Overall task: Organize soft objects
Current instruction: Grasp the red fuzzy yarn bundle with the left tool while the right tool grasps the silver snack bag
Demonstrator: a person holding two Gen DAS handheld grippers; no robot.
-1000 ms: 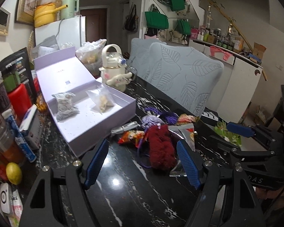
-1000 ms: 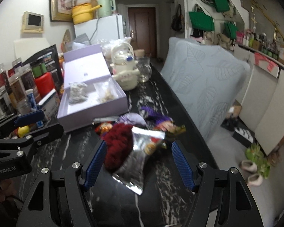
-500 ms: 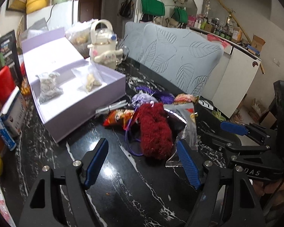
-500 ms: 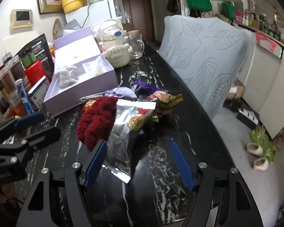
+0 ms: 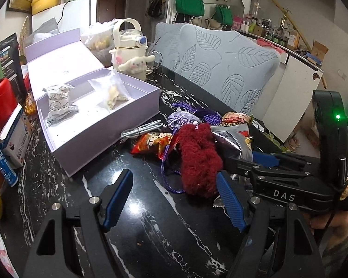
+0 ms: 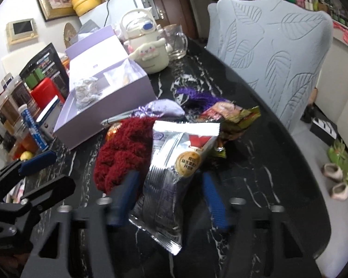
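Right hand-held gripper: jaws just been closing, now astride the silver foil pouch, blue pads blurred, contact not certain. Pouch lying flat on the black table directly between the fingers, reaching forward. Likely light, crinkly, slippery; best pinched across the puffed middle, not the thin sealed edge. Just left of it, touching: dark red fluffy piece, soft, squashable, easy anywhere along its bulk. Left hand-held gripper: half open, empty, hovering before that red piece. Further ahead, small lilac pouch and snack packets. Farthest, ahead-left: open lilac box, two bagged items inside.
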